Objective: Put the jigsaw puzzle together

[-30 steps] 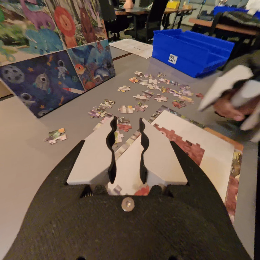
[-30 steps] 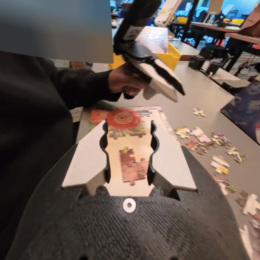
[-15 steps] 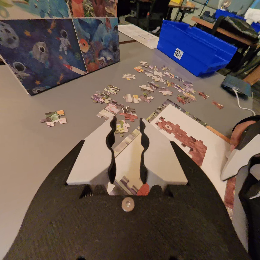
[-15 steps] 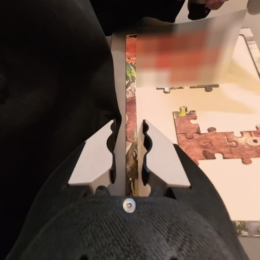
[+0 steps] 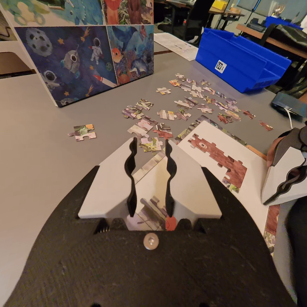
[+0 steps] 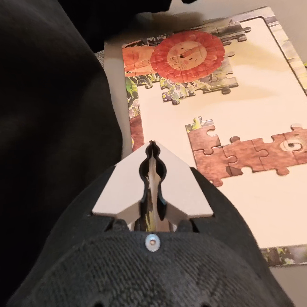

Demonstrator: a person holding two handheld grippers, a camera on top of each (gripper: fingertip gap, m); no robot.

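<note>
The white puzzle tray (image 5: 224,137) lies on the grey table, also in the right wrist view (image 6: 182,109). In it are a joined brown bear section (image 5: 221,159) (image 6: 249,157) and a joined lion section (image 6: 187,56). Several loose pieces (image 5: 191,103) lie scattered beyond the tray. My left gripper (image 5: 150,141) is open and empty, above the tray's left corner. My right gripper (image 6: 152,142) is shut, its tips at the tray's picture border; I see nothing held in it. It also shows at the right of the left wrist view (image 5: 265,201).
The picture-covered puzzle box (image 5: 83,58) stands at the back left. A small joined pair of pieces (image 5: 83,132) lies apart on the left. A blue bin (image 5: 240,63) and a dark device with a cable (image 5: 289,106) sit at the back right. The person's dark clothing (image 6: 49,116) fills the left of the right wrist view. About 20 cm separates my left fingertips from my right.
My right gripper came down from mid-air to the tray's near border and went from open to shut. My left gripper stayed open and dipped slightly over the tray corner.
</note>
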